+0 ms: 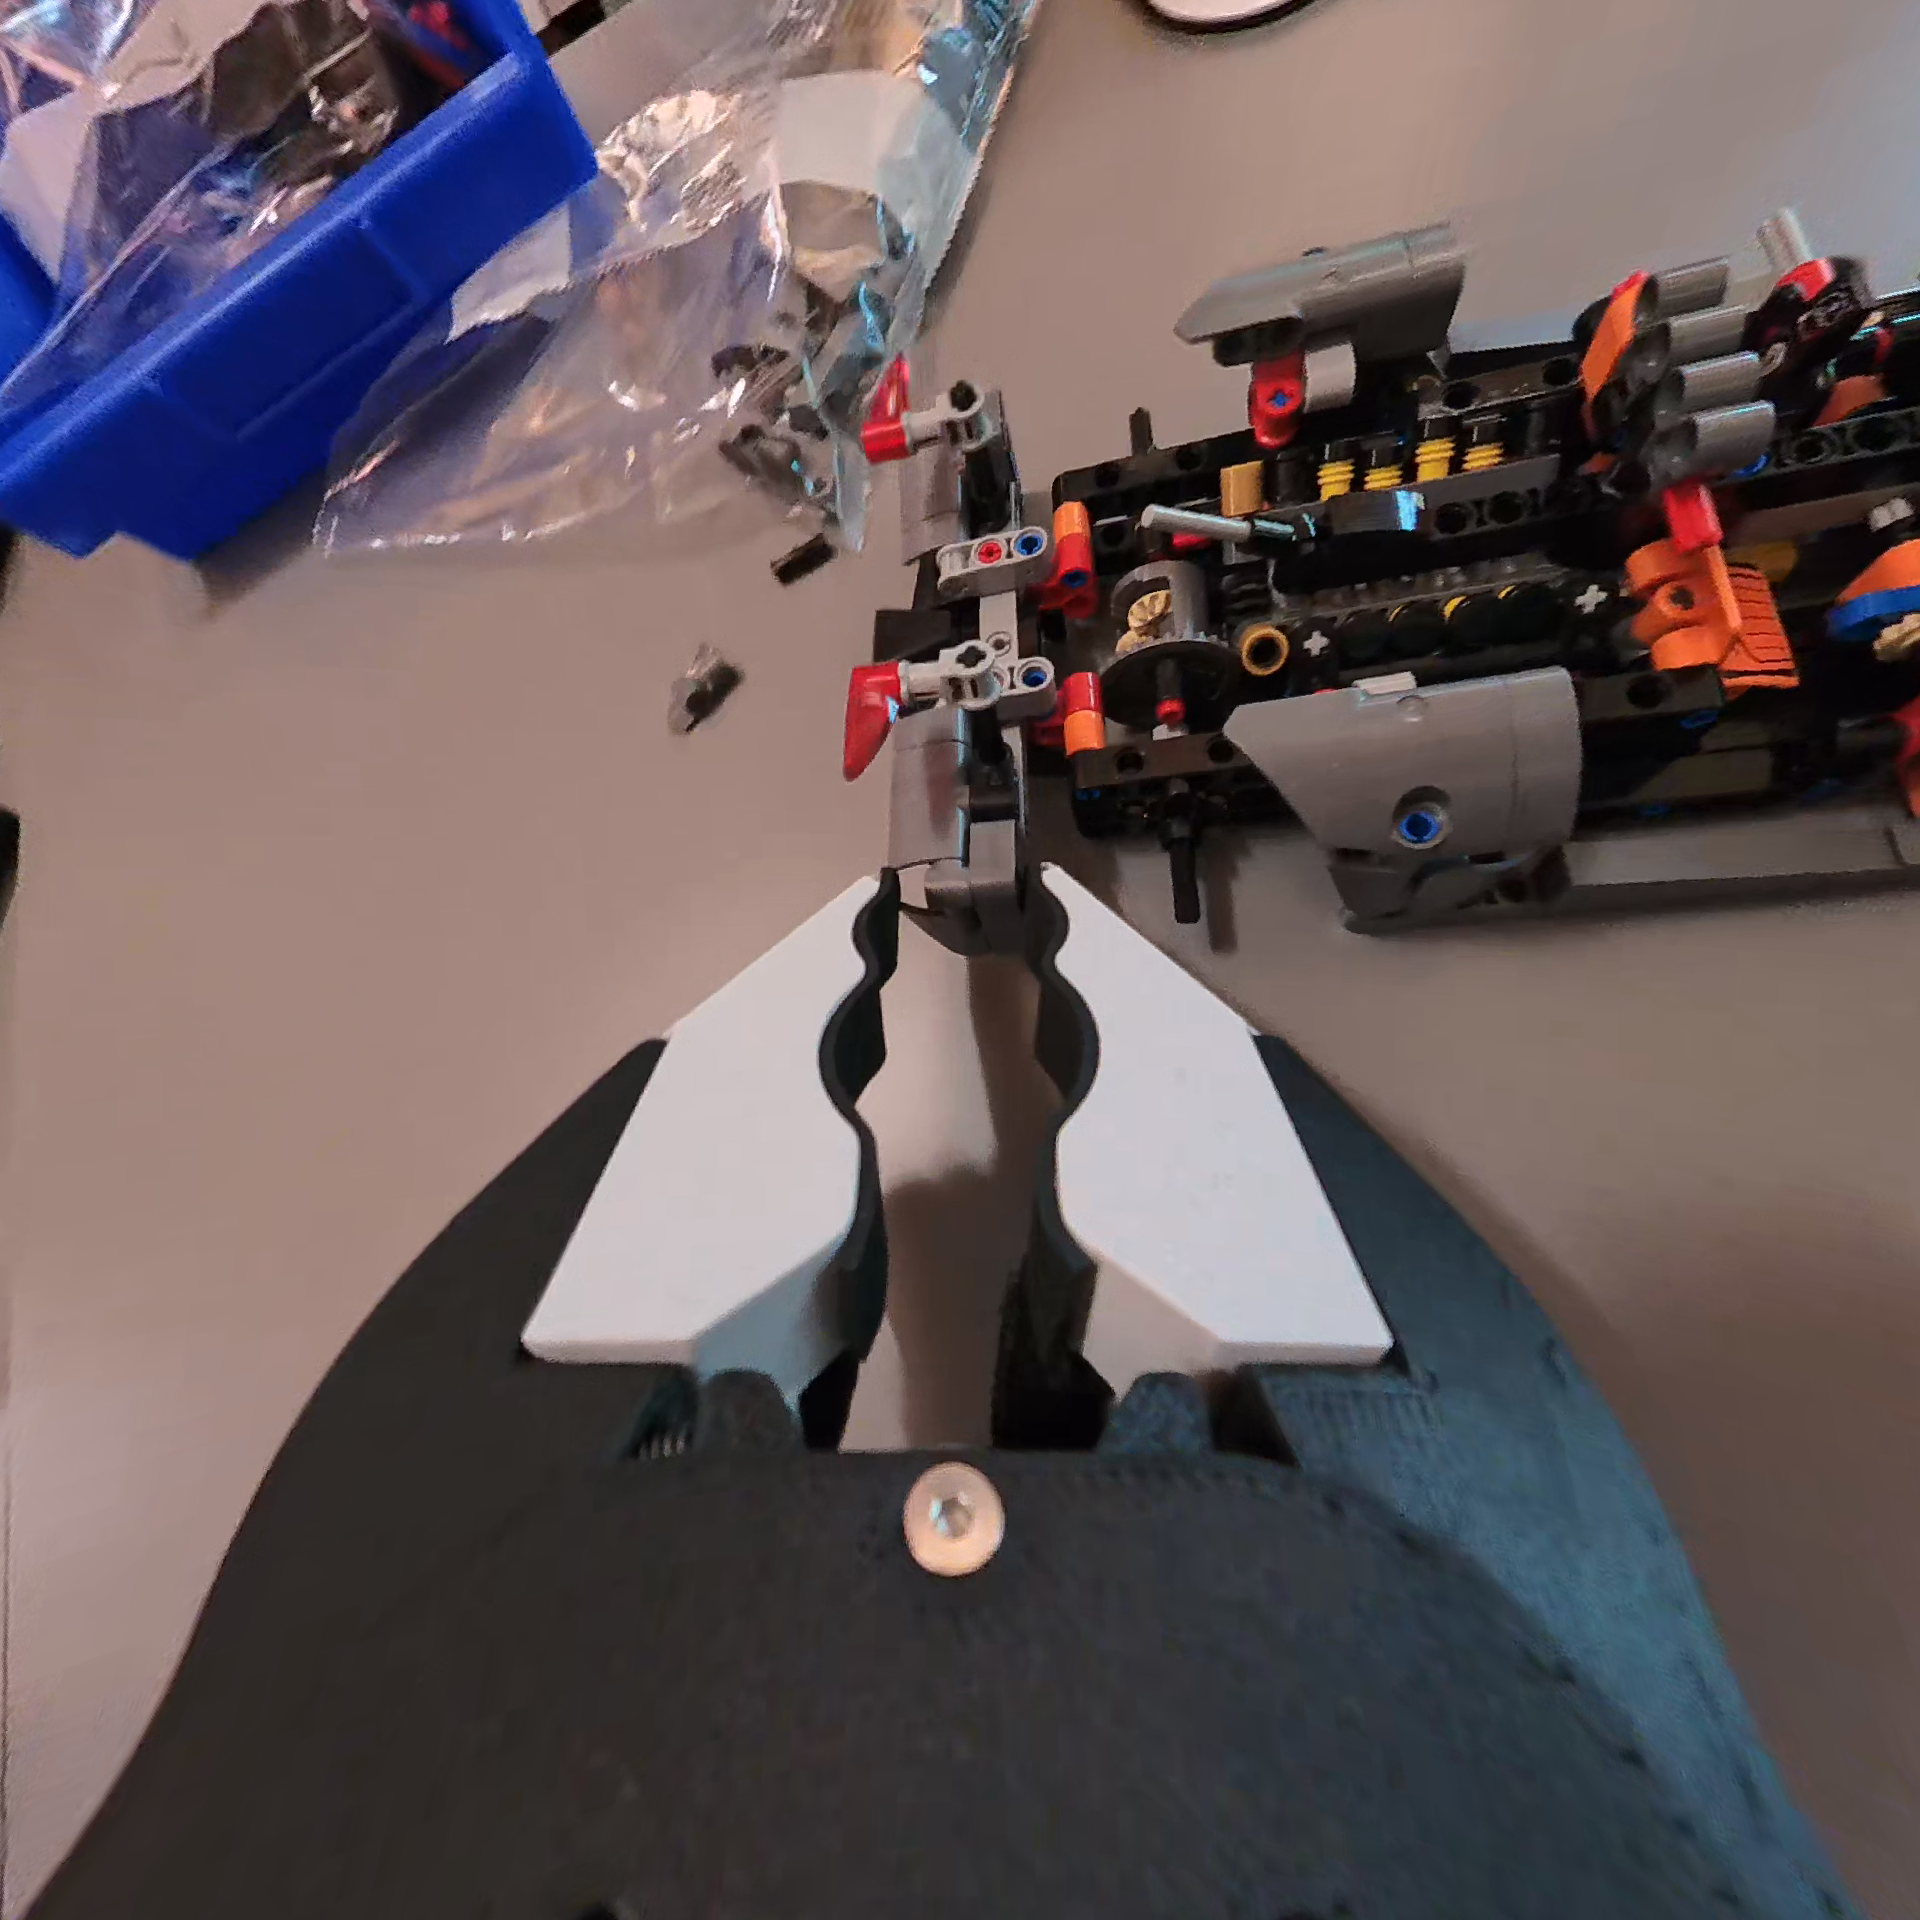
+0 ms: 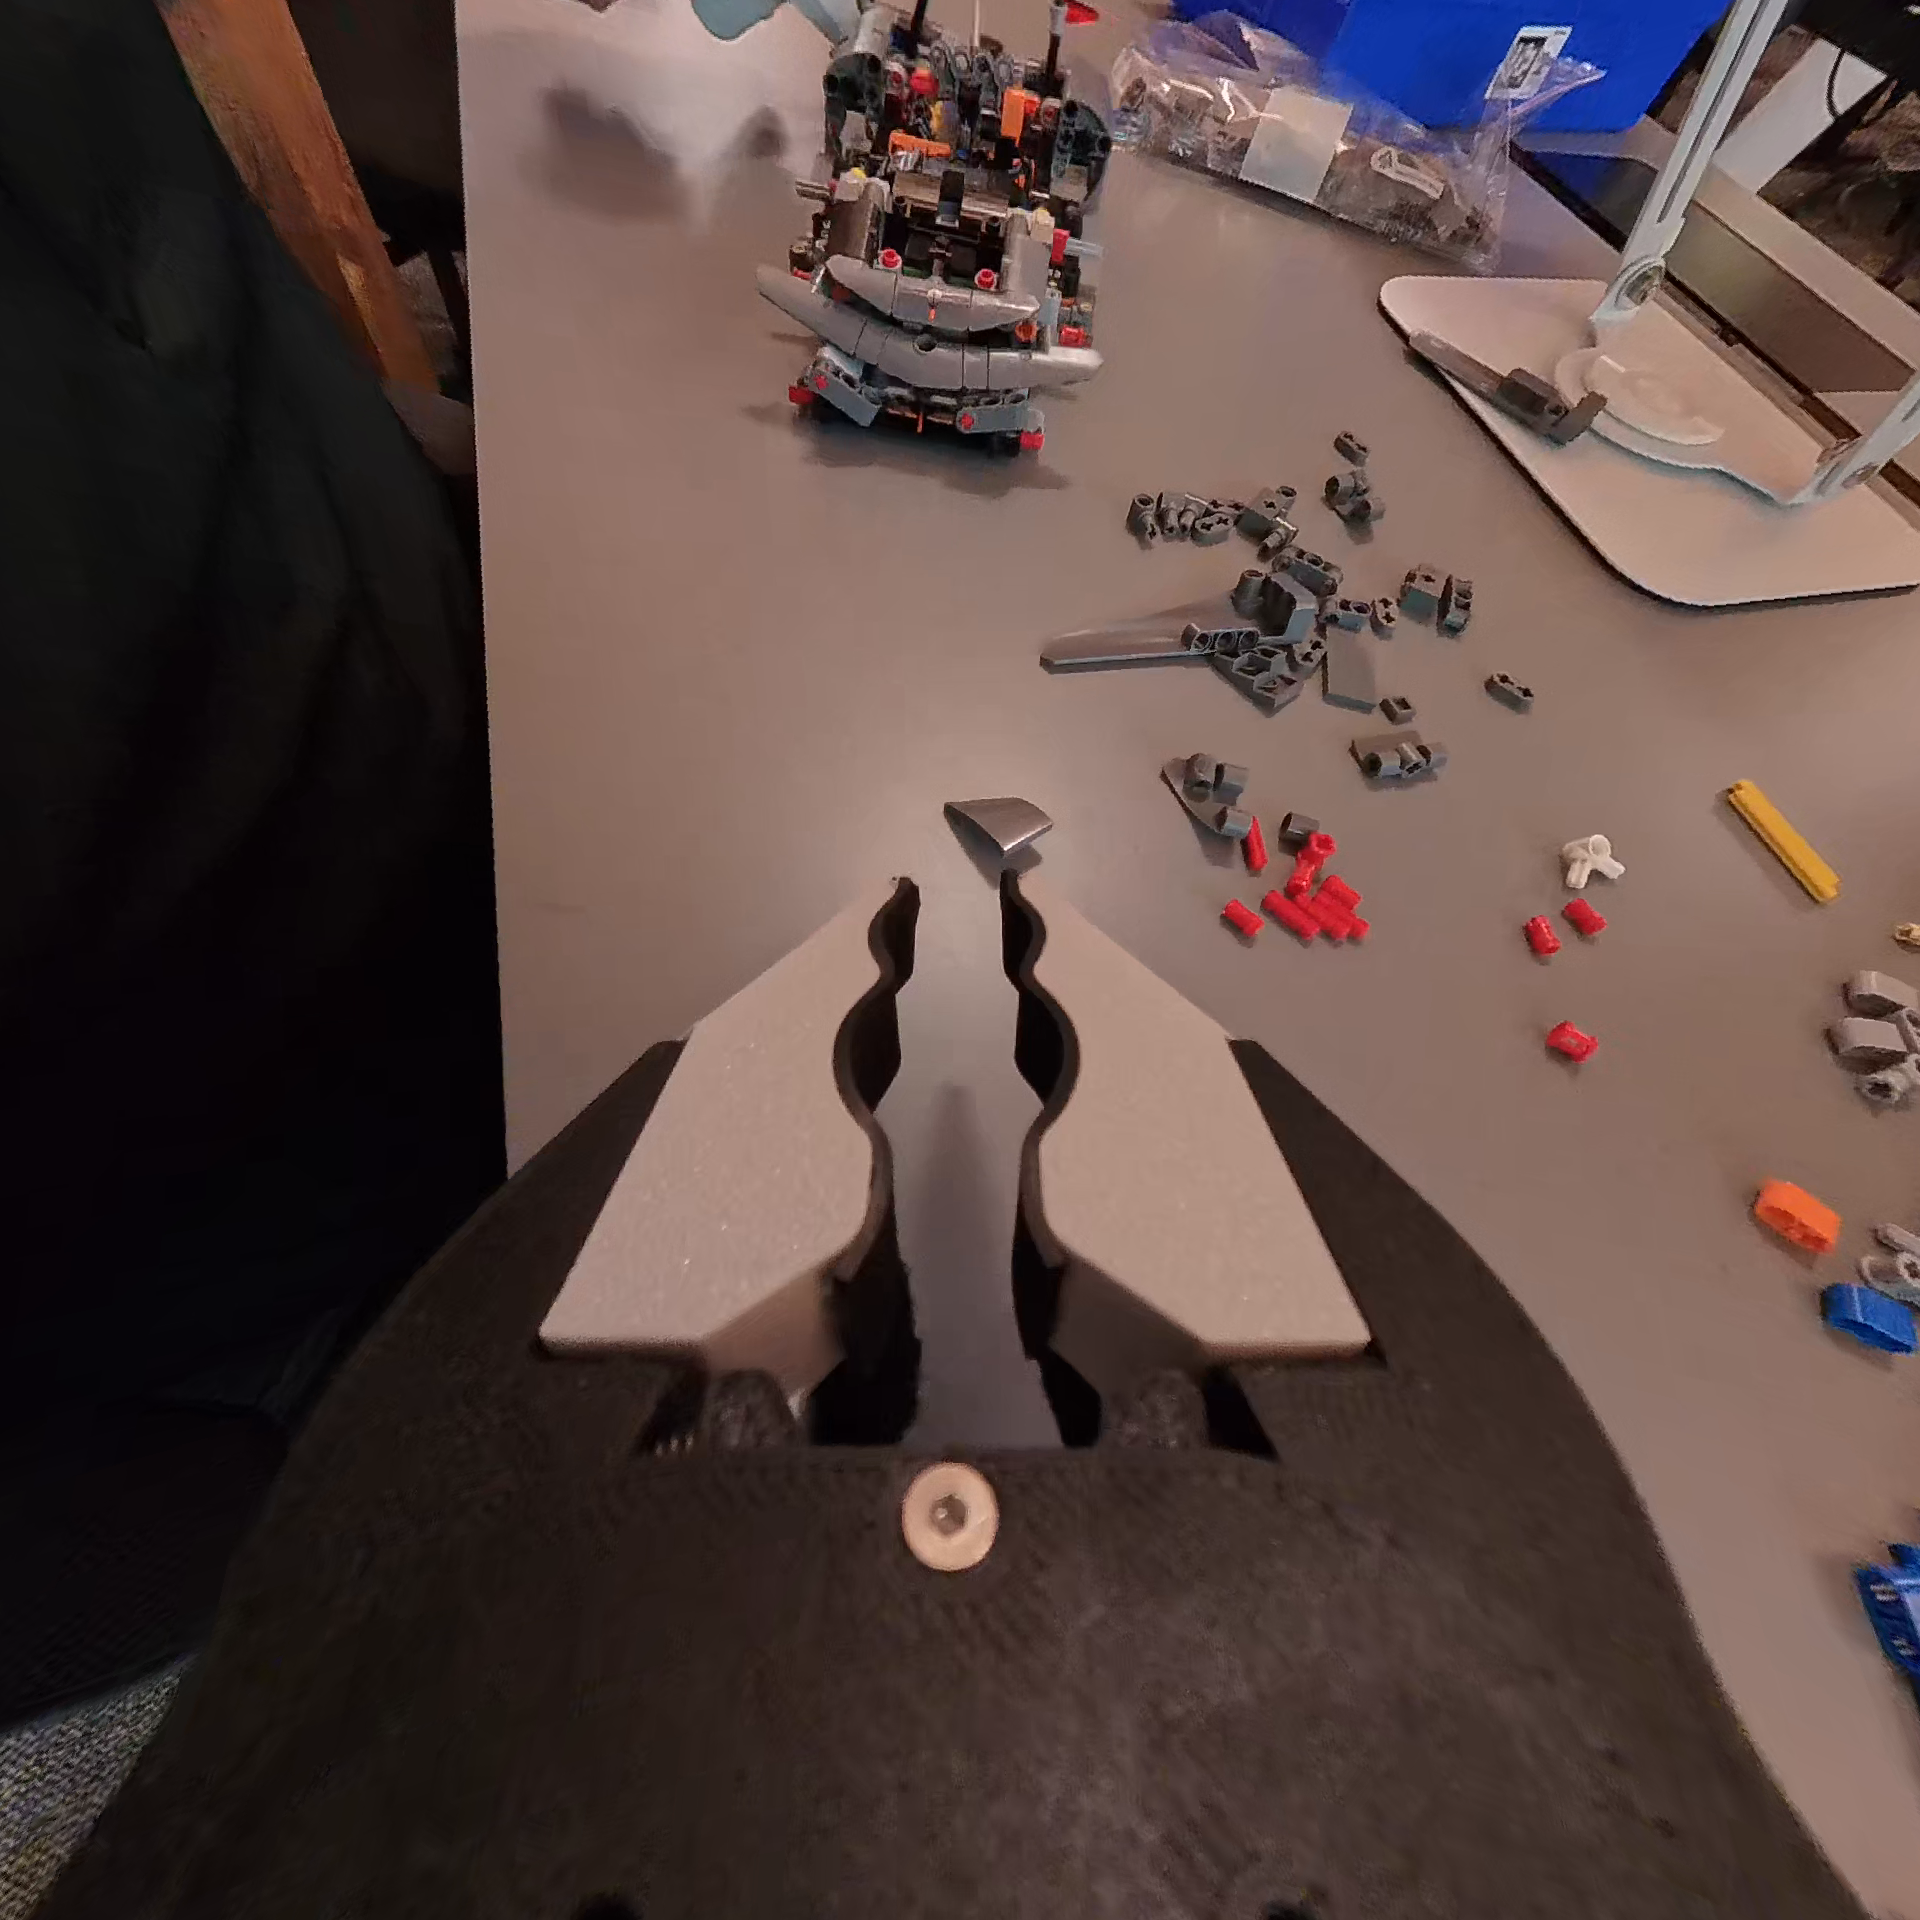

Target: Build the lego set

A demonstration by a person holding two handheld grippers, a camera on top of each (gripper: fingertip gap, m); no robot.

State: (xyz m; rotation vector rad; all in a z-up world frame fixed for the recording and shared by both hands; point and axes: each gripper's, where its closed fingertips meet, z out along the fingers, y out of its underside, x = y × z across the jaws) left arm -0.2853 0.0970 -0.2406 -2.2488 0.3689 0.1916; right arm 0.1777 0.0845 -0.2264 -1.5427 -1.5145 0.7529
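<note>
In the left wrist view my left gripper [image 1: 964, 899] is shut on the near end of a grey sub-assembly [image 1: 940, 800] with red tips and light grey connectors. It stands against the end of a black, grey and orange brick-built car chassis [image 1: 1403, 582] on the grey table [image 1: 416, 935]. In the right wrist view my right gripper [image 2: 958, 885] is open with nothing between its pads. It hovers low over the table. A small dark grey curved panel [image 2: 1000, 826] lies just beyond the right fingertip [image 2: 1013, 904]. The chassis also shows in this view [image 2: 935, 260], far ahead.
A blue bin [image 1: 260, 343] and clear plastic bags [image 1: 675, 312] lie at the far left, with a small loose black part [image 1: 707, 696] nearby. Right of my right gripper lie grey parts [image 2: 1278, 623], red pins [image 2: 1309, 904], a yellow beam [image 2: 1782, 840] and a white stand base [image 2: 1662, 468]. The table edge [image 2: 483, 727] runs along the left. My hands' fingertips stand some 45 cm from each other.
</note>
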